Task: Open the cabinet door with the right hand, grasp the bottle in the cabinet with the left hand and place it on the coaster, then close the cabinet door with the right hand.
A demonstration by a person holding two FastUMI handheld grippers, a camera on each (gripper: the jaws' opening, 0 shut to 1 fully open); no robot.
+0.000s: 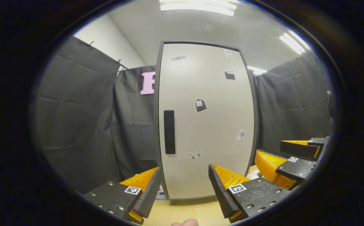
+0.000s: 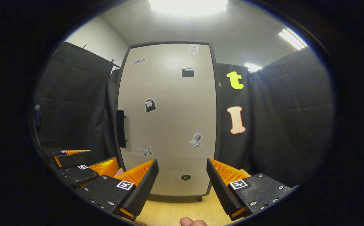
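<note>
The left tool (image 1: 184,185) hangs with its fingers spread wide and nothing between them, aimed at the lower part of the cabinet door (image 1: 205,119); the right tool (image 2: 182,179) is likewise open and empty, facing the same door from a little farther to the right. In the left gripper view the right tool shows at the right edge, near the cabinet's lower corner, and in the right gripper view the left tool shows at the lower left. The cabinet door stands upright, shut flush in a dark frame, its long axis vertical, taller than it is wide. It is a pale grey-beige panel with a dark vertical bar handle (image 1: 169,131) along its left edge, at about mid-height. Several small stickers dot the panel: a butterfly (image 1: 194,153) low down near the handle, a dark bag-like shape (image 1: 200,104) near the middle, a clapperboard (image 1: 229,75) high on the right. The cabinet rests on a light wooden counter (image 1: 185,210), which shows between the fingers of each tool. Black cloth (image 1: 75,119) walls the booth on both sides and behind, and bright strip lights (image 1: 197,6) run across a white ceiling. A fingertip (image 2: 192,222) shows at the bottom edge of each view.
</note>
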